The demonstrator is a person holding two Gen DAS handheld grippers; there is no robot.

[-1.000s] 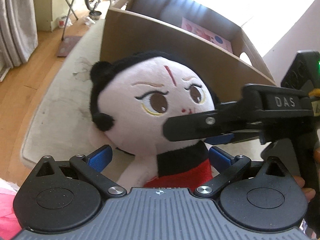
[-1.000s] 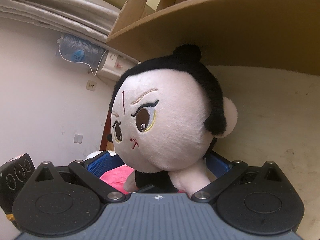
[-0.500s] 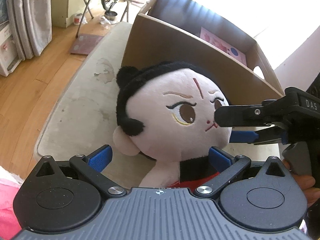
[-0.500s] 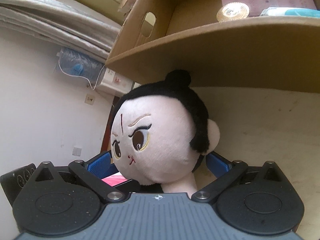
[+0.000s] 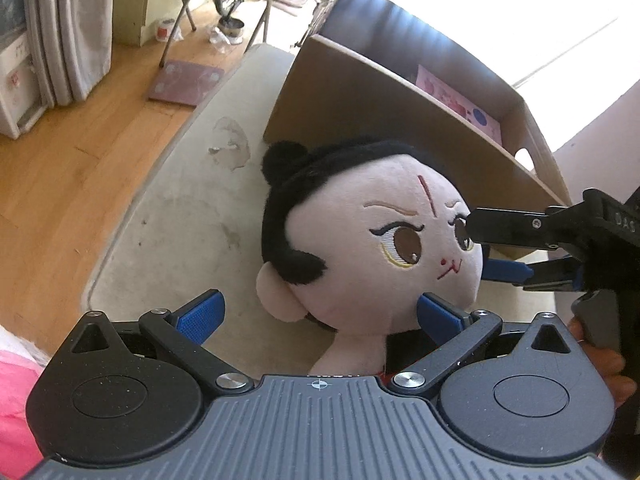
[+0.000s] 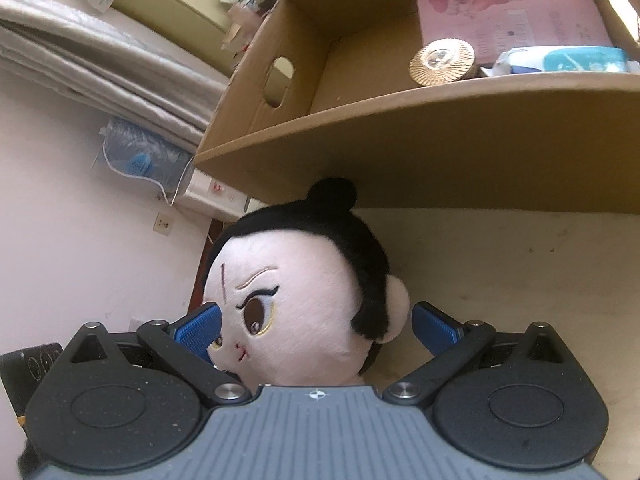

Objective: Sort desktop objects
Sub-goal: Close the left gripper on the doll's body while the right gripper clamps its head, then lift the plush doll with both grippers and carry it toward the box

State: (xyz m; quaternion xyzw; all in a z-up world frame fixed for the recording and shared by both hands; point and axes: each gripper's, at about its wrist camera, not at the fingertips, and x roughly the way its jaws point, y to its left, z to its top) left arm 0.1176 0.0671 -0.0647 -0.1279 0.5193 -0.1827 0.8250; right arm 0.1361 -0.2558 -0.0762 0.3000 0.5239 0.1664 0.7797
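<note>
A plush doll with black hair, a pale face and a red outfit rests on the beige table, just in front of the cardboard box. My left gripper is open, its blue pads either side of the doll's neck and chin. The right gripper reaches in from the right, one finger across the doll's eye, the other behind the head. In the right wrist view the doll sits between the open right gripper; its left pad overlaps the face. The body is hidden.
The cardboard box holds a pink book, a round gold case and a wipes pack. A hand holds the right gripper. Pink cloth lies at lower left. Wooden floor lies beyond the table's left edge.
Both grippers have drawn back and risen; the doll looks smaller and lower in both views. The right gripper's finger slid from the doll's chin to its eye. More of the box interior shows.
</note>
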